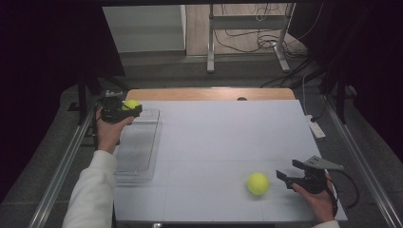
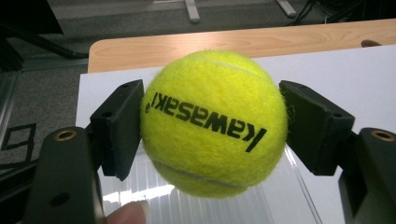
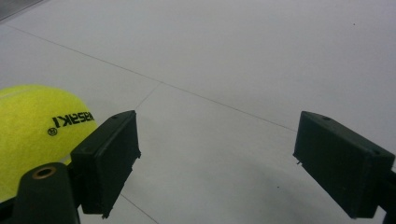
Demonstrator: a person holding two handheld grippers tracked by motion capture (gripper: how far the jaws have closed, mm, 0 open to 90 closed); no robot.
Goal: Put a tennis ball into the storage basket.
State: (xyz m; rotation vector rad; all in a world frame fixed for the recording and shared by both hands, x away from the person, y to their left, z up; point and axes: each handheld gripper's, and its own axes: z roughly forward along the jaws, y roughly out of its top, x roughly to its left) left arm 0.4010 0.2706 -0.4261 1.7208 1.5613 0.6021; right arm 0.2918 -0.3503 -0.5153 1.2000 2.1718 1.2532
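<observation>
A yellow tennis ball (image 1: 130, 104) (image 2: 212, 123), printed "kawasaki", sits between the black jaws of my left gripper (image 1: 127, 110), which is shut on it. It hangs over the far end of a clear plastic tray (image 1: 138, 152) (image 2: 285, 196) at the table's left side. A second yellow tennis ball (image 1: 257, 183) (image 3: 32, 130) rests on the white table sheet (image 1: 228, 137) near the front right. My right gripper (image 1: 288, 171) (image 3: 217, 158) stands open just right of that ball, with nothing between its jaws.
The wooden tabletop (image 1: 209, 93) shows beyond the white sheet's far edge. A white power strip (image 1: 316, 127) lies off the right edge. Metal rails (image 1: 62, 171) run along both sides, and cables (image 1: 252, 40) lie on the floor beyond.
</observation>
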